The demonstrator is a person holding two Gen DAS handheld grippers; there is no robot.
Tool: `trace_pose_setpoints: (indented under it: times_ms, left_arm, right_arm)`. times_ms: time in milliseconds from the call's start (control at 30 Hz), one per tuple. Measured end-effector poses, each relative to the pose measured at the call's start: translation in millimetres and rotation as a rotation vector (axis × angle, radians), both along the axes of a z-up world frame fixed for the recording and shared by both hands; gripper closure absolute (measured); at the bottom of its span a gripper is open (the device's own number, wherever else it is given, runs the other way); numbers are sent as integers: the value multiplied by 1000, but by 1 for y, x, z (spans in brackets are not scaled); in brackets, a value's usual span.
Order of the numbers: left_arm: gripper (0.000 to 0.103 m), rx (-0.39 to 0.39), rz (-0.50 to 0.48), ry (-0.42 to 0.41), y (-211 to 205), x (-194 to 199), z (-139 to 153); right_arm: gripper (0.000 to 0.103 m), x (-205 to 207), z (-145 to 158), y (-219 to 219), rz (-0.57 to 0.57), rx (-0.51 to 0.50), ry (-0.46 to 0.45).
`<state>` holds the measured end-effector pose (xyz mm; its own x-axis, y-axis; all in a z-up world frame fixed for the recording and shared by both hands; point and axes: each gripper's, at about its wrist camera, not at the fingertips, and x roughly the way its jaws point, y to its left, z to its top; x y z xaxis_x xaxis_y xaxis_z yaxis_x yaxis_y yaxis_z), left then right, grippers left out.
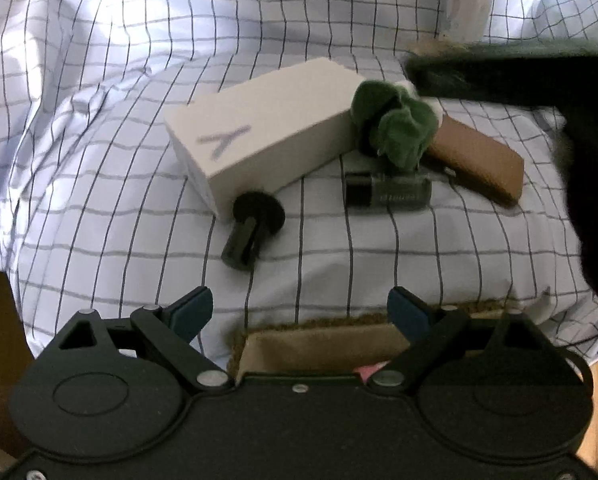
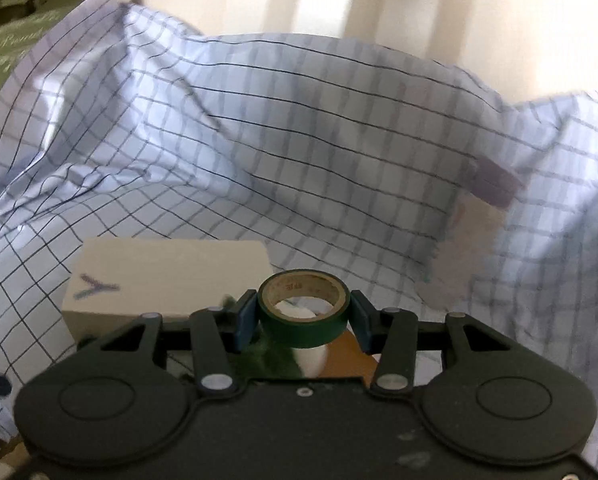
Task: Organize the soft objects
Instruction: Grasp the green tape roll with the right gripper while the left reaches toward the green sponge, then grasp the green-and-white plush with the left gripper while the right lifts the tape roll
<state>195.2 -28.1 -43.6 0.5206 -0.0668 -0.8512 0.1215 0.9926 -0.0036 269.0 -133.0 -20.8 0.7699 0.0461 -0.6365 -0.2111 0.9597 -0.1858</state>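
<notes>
Brown box [image 1: 323, 346] under left tool [image 1: 299, 312], pink scrap [image 1: 369, 371] inside.

Left tongs [image 1: 300, 312] gape wide; right tongs [image 2: 304, 317] clamped tight.

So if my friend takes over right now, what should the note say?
Right gripper: shut on the green tape roll, lifted off the bed.
Left gripper: open, empty, above the checked sheet.
On the sheet: white box marked Y, green plush beside it, brown pad, dark cylinder, black brush-like tool.
Near edge, under the left gripper: a tan bin with something pink inside.
Done: tape picked up.
Left: put the tape down somewhere, probably the bin; the plush is untouched.
</notes>
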Motion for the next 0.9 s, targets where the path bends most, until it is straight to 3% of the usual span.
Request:
trace_pose_setpoints:
  times_ms: [333, 633, 900]
  left_arm:
    - [12, 35, -61, -82, -28, 30, 15]
    - [11, -36, -29, -105, -52, 70, 25]
    - [9, -75, 20, -81, -69, 98, 16]
  right_arm:
    - [56, -38, -8, -53, -171, 87, 92]
    - [56, -68, -20, -69, -222, 129, 113]
    - [56, -73, -33, -76, -233, 126, 118]
